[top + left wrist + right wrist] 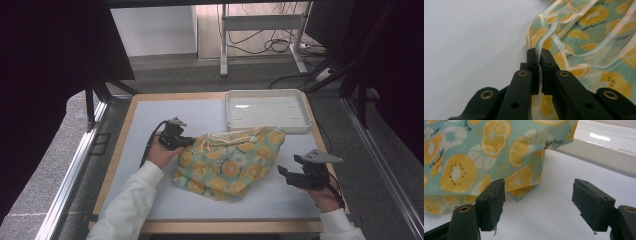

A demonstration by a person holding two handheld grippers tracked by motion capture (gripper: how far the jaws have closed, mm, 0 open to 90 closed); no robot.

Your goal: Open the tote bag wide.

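A teal cloth bag (pixel 227 162) printed with orange and lemon slices lies crumpled on the white mat (pixel 150 150). My left gripper (pixel 186 142) is at the bag's left edge, shut on its pale ribbon string (pixel 539 51), which runs up between the pressed pads; the bag's fabric (pixel 594 45) spreads beyond. My right gripper (pixel 286 173) hovers open to the right of the bag, with nothing between its fingers (pixel 492 202). In the right gripper view the bag (pixel 474 157) hangs just ahead of the left finger, apart from it.
A white shallow tray (pixel 267 122) stands at the back right of the mat, its rim touched by the bag's corner; the tray's wall (pixel 599 152) lies ahead of my right gripper. Wooden table edges frame the mat. A metal rail (pixel 75 165) runs along the left.
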